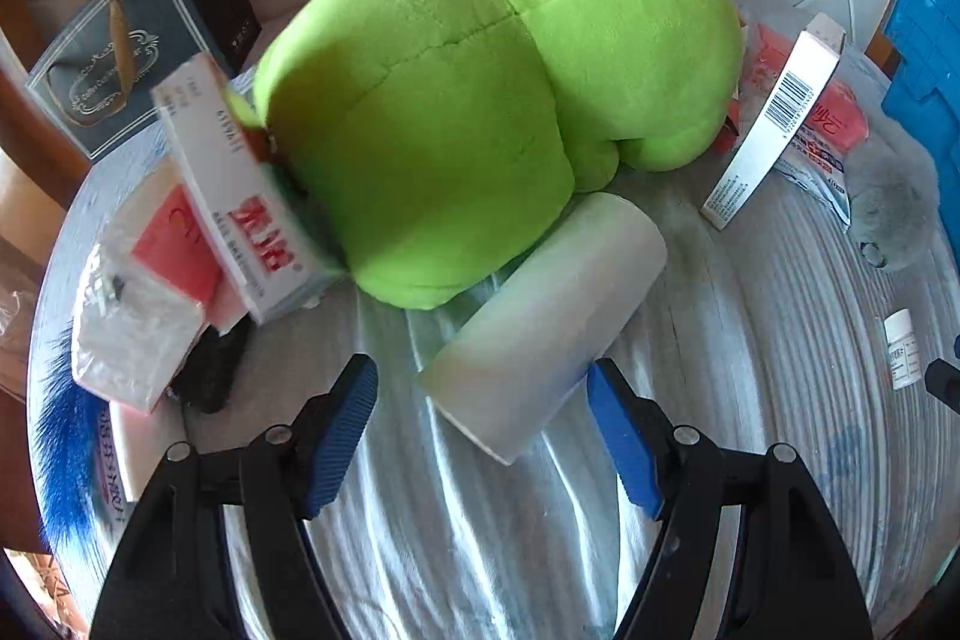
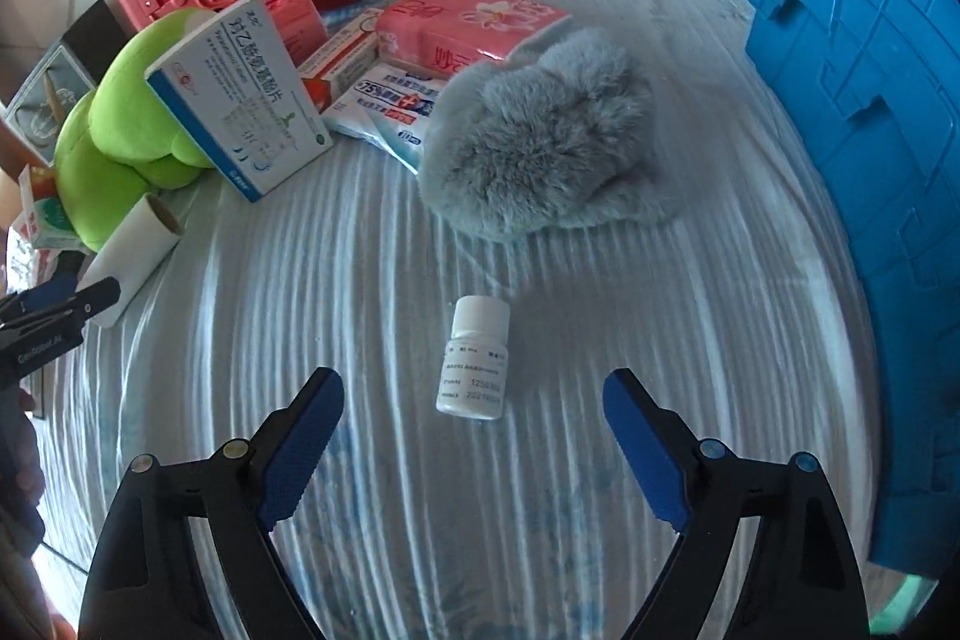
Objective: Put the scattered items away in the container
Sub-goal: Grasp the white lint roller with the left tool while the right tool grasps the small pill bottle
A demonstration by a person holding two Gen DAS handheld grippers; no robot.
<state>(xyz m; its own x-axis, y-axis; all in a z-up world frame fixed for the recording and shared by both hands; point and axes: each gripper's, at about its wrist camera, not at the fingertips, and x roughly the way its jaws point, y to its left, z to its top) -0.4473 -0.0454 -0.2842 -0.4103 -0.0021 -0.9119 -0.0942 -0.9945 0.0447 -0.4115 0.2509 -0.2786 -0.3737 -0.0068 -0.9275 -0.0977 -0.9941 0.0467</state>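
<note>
The small white pill bottle (image 2: 476, 358) lies on its side on the striped bedsheet (image 2: 360, 280), just ahead of the right claw (image 2: 474, 400), whose jaws stand wide apart and touch nothing. Beyond the bottle sits a grey furry toy (image 2: 540, 135); the blue container (image 2: 852, 99) rises to the bottle's right. The left claw (image 1: 480, 400) is open, straddling the near end of a white roll (image 1: 540, 316) that rests against the green plush (image 1: 450, 111).
</note>
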